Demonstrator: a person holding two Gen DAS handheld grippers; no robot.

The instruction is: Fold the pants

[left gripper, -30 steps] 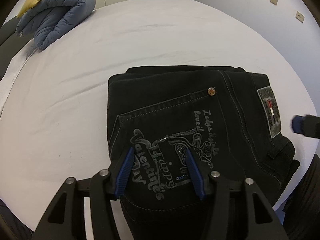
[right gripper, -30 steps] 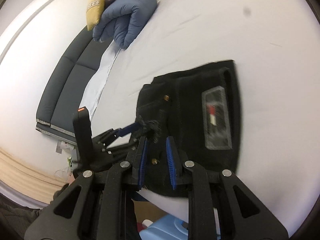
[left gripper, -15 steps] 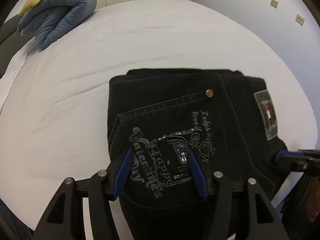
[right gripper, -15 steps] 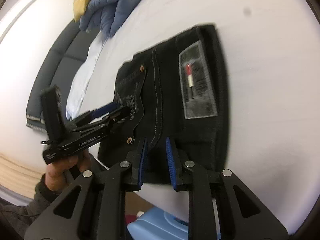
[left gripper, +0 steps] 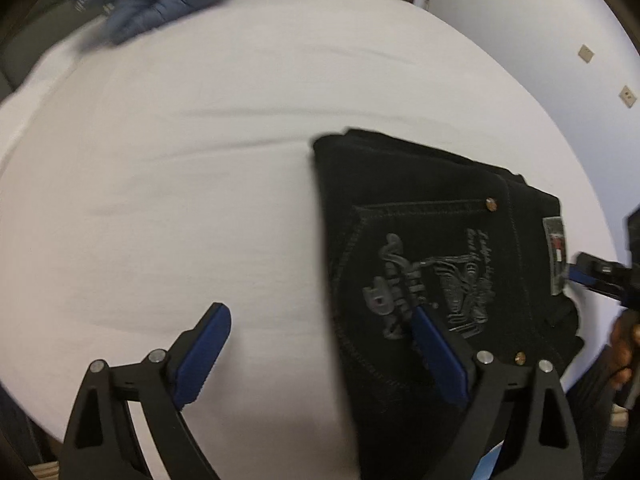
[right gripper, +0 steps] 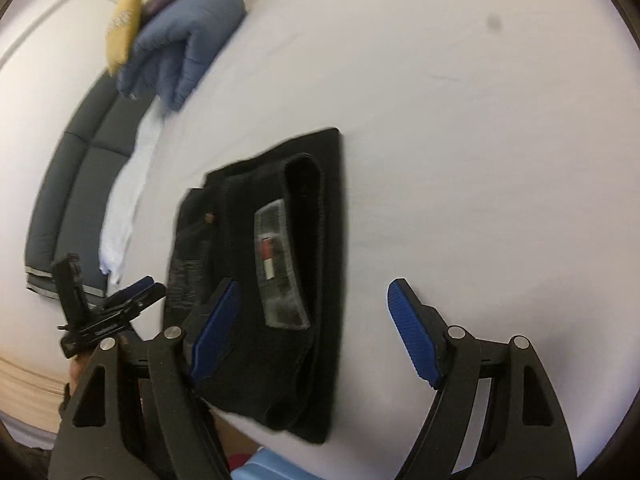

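Black pants (left gripper: 432,240) lie folded in a compact rectangle on the white bed (left gripper: 200,160), back pocket print and brand patch facing up. They also show in the right wrist view (right gripper: 280,264). My left gripper (left gripper: 320,344) is wide open above the pants' left edge, holding nothing. My right gripper (right gripper: 312,332) is wide open over the waistband end with the patch, holding nothing. The left gripper shows at the left of the right wrist view (right gripper: 120,304); the right gripper shows at the right edge of the left wrist view (left gripper: 600,276).
A folded blue quilted jacket (right gripper: 184,40) and a yellow cushion (right gripper: 124,28) lie at the far end of the bed. A dark grey sofa (right gripper: 72,188) stands beside the bed. A light blue item (right gripper: 264,466) sits below the near bed edge.
Both grippers opened wide; the right was nearly shut before. The left gripper shifted left, so the pants now sit to its right. The pants stay folded on the bed.
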